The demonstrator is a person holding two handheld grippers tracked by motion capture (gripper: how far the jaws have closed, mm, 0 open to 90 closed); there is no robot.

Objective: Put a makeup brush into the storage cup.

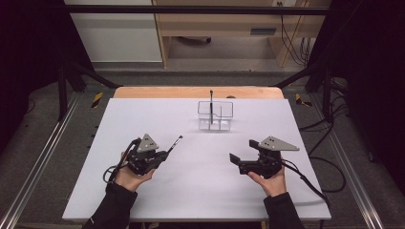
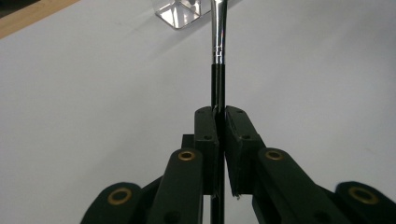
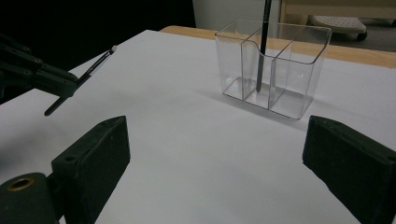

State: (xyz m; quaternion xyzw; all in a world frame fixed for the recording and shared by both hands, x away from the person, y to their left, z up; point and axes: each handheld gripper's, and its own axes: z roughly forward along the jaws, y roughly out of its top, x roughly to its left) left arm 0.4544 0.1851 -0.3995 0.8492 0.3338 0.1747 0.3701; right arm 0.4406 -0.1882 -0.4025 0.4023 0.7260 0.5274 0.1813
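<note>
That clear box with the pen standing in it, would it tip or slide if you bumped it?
The clear box looks thin-walled and probably light, so a nudge would likely slide it on the smooth white table. Its base looks wide, so tipping seems less likely. The tall pen leaning inside might rattle or shift.

The brush (image 2: 218,42) tip is running off the top edge; its handle is disappearing between the jaws.
</note>
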